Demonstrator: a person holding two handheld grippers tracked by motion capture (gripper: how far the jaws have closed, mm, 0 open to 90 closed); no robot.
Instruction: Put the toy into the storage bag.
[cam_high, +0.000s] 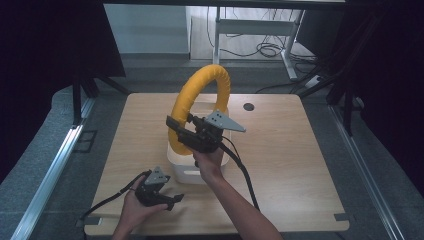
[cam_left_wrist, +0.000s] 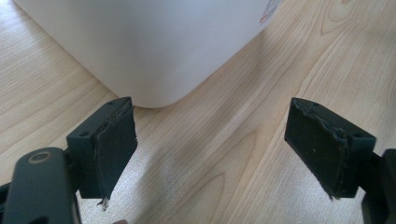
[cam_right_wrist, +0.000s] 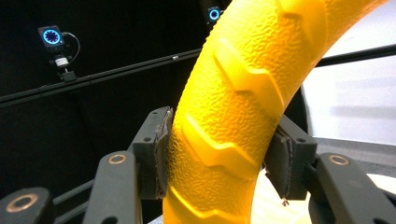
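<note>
2 tools are in hand over a pale wooden bench (cam_high: 300, 165). Lowest in the high view, at bottom centre-left, the left tool (cam_high: 161, 196) lies close to the bench with its jaws spread wide and nothing between them; its own view shows the rounded corner of a white box (cam_left_wrist: 154, 46) just beyond the jaw tips (wood grain fills the gap between). Farther up, at frame centre, the right tool (cam_high: 181, 131) is raised above the white box (cam_high: 187, 172) and is clamped on a yellow ring (cam_high: 192, 95), which arcs upward toward the top of the frame. From the right tool's own view, both pads press the ring's textured, chevron-ridged surface (cam_right_wrist: 233, 116).
</note>
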